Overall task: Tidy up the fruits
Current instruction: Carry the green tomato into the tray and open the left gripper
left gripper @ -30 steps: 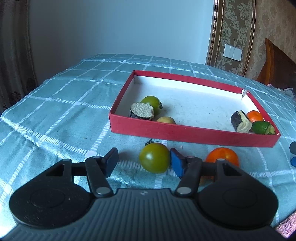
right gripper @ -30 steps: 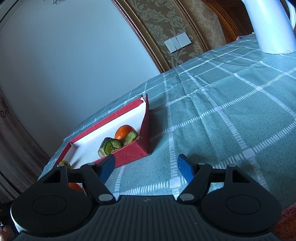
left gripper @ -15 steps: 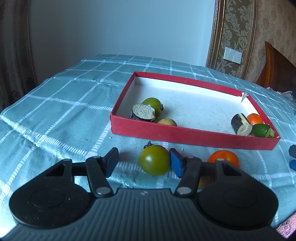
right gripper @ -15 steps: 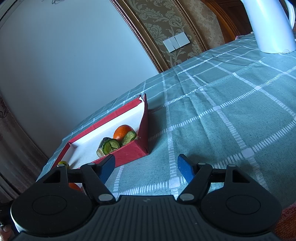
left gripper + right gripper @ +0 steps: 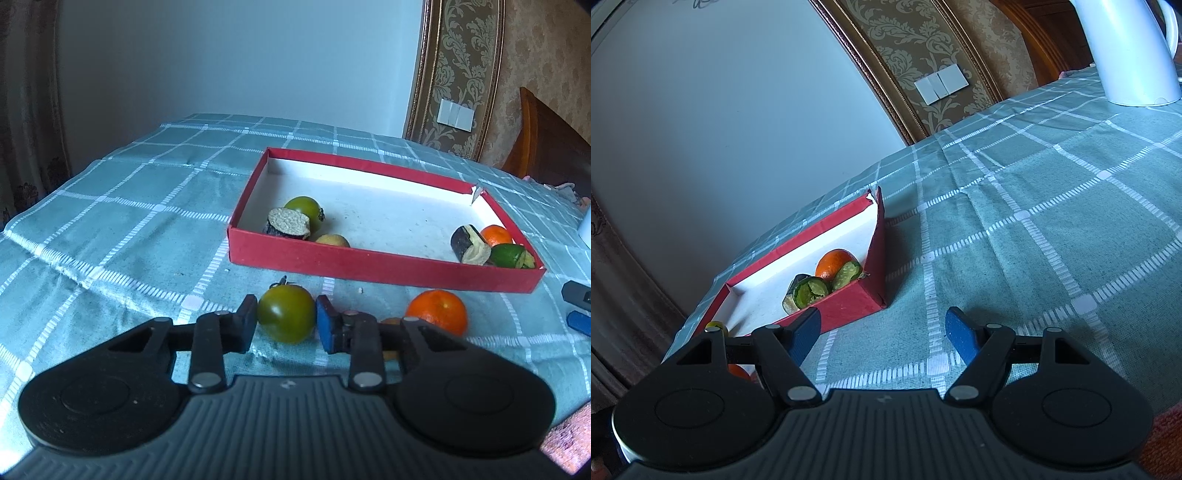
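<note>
Counting two green tomatoes (image 5: 286, 318), two oranges (image 5: 437, 312), one red box (image 5: 384, 264)

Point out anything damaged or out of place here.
The red box's far right corner is split, with a flap sticking up. A green tomato and an orange lie outside it on the tablecloth.

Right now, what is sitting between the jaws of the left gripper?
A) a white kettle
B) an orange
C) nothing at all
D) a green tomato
D: in the left wrist view, the left gripper has its jaws closed in on either side of the green tomato, which sits on the tablecloth in front of the red box.
</note>
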Available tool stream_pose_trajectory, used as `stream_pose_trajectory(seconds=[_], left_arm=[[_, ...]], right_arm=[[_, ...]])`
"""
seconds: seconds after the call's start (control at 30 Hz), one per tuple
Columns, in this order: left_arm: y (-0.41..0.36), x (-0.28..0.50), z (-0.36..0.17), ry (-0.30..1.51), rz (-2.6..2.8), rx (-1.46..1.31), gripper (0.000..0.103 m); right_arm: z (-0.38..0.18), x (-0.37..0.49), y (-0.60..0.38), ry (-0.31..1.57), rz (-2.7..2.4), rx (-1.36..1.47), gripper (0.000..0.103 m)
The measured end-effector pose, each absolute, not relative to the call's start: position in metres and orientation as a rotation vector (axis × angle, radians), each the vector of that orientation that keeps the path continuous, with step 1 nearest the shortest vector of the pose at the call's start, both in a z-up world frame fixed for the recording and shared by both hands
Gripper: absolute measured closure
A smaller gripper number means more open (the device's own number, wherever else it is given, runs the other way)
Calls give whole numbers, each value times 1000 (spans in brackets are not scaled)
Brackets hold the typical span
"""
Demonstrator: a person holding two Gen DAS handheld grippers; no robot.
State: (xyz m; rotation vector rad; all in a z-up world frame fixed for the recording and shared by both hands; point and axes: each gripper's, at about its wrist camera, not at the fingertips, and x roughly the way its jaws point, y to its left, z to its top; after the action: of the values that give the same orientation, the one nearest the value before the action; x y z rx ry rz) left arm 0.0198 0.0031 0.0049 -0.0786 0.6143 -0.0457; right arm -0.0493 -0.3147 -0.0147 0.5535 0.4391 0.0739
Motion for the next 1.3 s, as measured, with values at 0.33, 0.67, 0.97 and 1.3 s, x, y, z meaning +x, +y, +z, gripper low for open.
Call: stream_pose_trajectory(seconds=[0.33,0.67,0.97,1.3], left_arm=[[10,20,32,531,-26,-50,73],[-30,52,48,438,-74,52,72],[-64,89,30,507,-133,100,72],[-65,93,18,543,-101,124,52]], right_arm=[[-15,-50,-316,437,71,556,29],[-14,-51,-315,429,81,558,29],[-13,-52,-315,425,95,558,29],[-13,-52,-314,423,99,558,29]])
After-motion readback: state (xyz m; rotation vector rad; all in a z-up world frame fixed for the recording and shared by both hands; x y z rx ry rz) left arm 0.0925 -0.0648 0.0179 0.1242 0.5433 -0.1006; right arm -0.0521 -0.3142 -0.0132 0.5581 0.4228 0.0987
